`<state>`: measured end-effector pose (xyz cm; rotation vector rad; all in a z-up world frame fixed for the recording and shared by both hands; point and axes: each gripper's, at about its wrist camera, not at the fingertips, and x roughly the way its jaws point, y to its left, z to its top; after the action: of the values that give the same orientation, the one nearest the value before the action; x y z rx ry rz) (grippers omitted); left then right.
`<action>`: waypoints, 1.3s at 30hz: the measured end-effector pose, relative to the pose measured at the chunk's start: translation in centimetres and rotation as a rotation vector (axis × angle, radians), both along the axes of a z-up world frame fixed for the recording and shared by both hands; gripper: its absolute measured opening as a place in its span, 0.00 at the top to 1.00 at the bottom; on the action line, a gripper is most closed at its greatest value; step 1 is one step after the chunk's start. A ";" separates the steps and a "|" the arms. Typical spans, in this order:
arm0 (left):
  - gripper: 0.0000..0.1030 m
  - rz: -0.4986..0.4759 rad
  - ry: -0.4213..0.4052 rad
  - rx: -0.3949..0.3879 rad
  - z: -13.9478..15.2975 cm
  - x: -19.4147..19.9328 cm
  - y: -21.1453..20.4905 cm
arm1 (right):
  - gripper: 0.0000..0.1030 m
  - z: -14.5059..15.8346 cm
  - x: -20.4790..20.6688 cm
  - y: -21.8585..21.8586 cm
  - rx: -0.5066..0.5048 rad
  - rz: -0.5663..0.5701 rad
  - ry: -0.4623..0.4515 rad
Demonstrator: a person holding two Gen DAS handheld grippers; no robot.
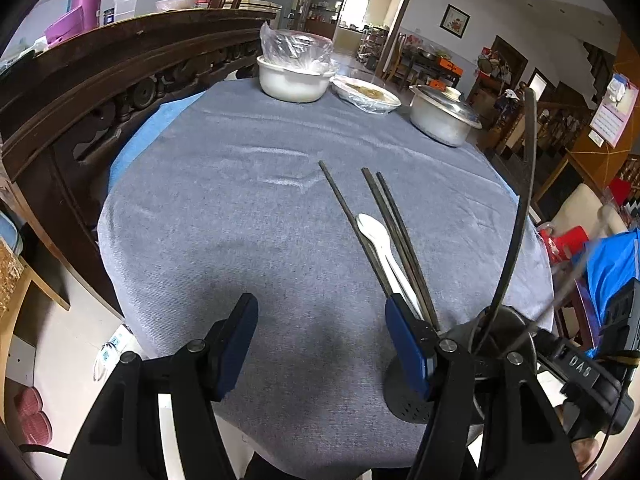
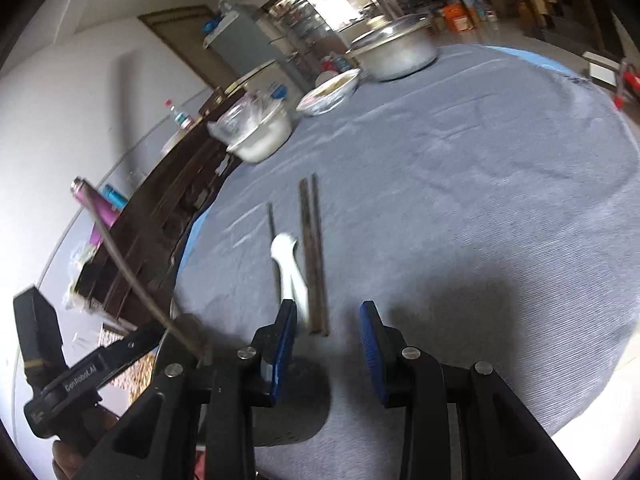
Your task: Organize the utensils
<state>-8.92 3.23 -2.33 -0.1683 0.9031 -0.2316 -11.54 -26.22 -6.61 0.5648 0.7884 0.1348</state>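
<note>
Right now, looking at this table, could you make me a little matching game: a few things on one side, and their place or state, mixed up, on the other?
Things:
1. white spoon
2. metal pot
3. white bowl
4. left claw

Place or state:
A. topped with crinkled clear plastic
B. open, holding nothing
C. lying among the dark chopsticks
D. closed with a shiny lid, at the far right of the table

Pairs: 1-C, 2-D, 3-A, 4-B
</note>
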 end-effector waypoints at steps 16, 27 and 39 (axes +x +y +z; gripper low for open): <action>0.35 0.064 0.034 0.021 -1.7 2.8 1.7 | 0.65 -1.6 0.9 -2.8 0.011 -0.053 0.042; 0.35 0.021 0.050 0.038 -2.0 9.5 1.1 | 0.65 -0.9 9.7 -3.2 -0.013 0.050 0.087; 0.38 -0.084 0.145 0.000 -3.3 17.5 -0.5 | 0.65 -1.9 23.9 3.0 -0.109 0.261 0.165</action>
<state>8.61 2.70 -5.65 -0.1490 1.0559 -0.3004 12.41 -23.24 -8.48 0.3710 1.0226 0.2857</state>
